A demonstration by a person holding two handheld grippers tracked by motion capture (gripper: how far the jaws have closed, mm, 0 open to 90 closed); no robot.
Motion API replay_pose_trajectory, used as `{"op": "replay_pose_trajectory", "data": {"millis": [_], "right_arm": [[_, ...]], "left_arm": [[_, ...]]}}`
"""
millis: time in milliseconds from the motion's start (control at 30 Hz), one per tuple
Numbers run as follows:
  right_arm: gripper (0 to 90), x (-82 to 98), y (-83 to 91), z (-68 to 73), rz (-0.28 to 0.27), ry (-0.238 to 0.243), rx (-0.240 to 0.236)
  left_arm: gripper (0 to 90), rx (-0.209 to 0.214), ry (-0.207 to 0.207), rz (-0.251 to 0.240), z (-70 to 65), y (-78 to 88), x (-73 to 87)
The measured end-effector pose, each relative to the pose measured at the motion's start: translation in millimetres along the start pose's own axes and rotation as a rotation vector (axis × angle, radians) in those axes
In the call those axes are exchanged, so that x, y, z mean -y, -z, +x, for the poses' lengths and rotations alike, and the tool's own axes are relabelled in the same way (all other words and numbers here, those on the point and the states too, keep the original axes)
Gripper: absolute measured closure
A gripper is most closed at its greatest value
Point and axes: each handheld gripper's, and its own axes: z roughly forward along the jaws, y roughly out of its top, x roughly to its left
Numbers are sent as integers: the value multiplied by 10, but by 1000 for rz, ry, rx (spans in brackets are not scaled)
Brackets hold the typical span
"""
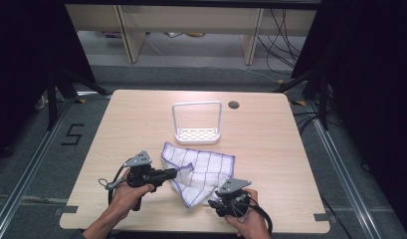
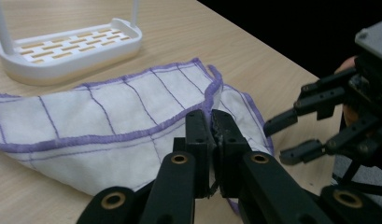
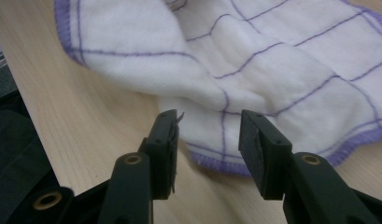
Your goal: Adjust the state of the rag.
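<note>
The only writing to be read is a black "5" point(image 1: 72, 134) marked on the grey floor to the left of the table point(image 1: 131, 119); nothing on the cloth, the rack or the grippers carries a label that can be made out. A white cloth point(image 1: 201, 172) with thin purple lines and a purple hem lies rumpled on the near half of the wooden table, just in front of a small white rack point(image 1: 197, 133) with a slotted base and a tall hoop handle. The left gripper point(image 1: 177, 172), held in the person's left hand point(image 1: 125, 193), has its jaws pinched tight on a fold of the cloth's hem, and that edge is lifted a little off the table. In the left gripper view the hem runs straight into the closed jaws, so the pinched bit itself is hidden between them. The right gripper point(image 1: 215, 204), in the right hand point(image 1: 248, 221), sits at the cloth's near corner with its jaws partly apart; in the right gripper view the hemmed edge lies just ahead of and between them, with neither pad pressing on it. The underside of the cloth is out of sight. Cables and furniture legs beyond the table are too dim to tell apart.
</note>
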Motion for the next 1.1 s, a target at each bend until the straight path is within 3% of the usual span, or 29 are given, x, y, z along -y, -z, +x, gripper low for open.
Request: {"op": "replay_pose_trajectory", "data": {"millis": [67, 167, 200, 233, 267, 367, 433, 467, 533, 633, 700, 767, 800, 867, 900, 967, 1033, 1067, 1100], "right_arm": [[597, -10, -78, 13, 21, 10, -13], [750, -25, -132, 0, 60, 35, -17], [823, -20, -139, -3, 63, 24, -23], [856, -21, -140, -50, 48, 64, -26], [873, -23, -113, -84, 28, 67, -26], [885, -61, 42, -141, 6, 67, 20], [885, -79, 104, -174, -18, 64, 18], [886, -122, 304, -269, -42, 59, 15], [886, -136, 446, -302, -54, 36, -12], [886, -118, 574, -323, -61, 66, 4], [886, -59, 570, -306, -40, 60, 20], [885, 19, 518, -296, 3, 66, 11], [885, 19, 518, -296, 3, 66, 11], [883, 144, 374, -270, 63, 69, -12], [883, 144, 374, -270, 63, 69, -12], [873, 167, 290, -241, 89, 72, -23], [871, 167, 271, -227, 97, 70, -29], [858, 154, 272, -218, 110, 70, -33], [855, 157, 265, -216, 90, 66, -28]], "left_arm": [[856, -3, 10, -12, 30, 3, -14], [856, -7, 3, -12, 60, 10, -22], [856, -13, 3, -9, 71, 16, -23], [856, -13, 3, -9, 71, 16, -23], [856, -18, 6, -15, 101, 32, -23], [856, -37, 6, -26, 133, 81, -22], [856, -28, 7, -35, 134, 101, -13], [856, -29, 1, -39, 99, 135, 8], [856, -25, -24, -31, 44, 183, 43], [856, -10, -55, -31, -117, 228, 196], [855, 5, -45, -11, -269, 213, 362], [854, 5, -64, 32, -381, 198, 517], [853, 5, -64, 32, -381, 198, 517], [840, 26, -31, 94, -452, 163, 737], [820, 26, -31, 94, -452, 163, 737], [771, -16, -29, 118, -428, 182, 810], [654, -18, -24, 122, -401, 201, 815], [590, -39, -3, 121, -368, 261, 794], [562, -49, 7, 102, -349, 301, 772]]}}
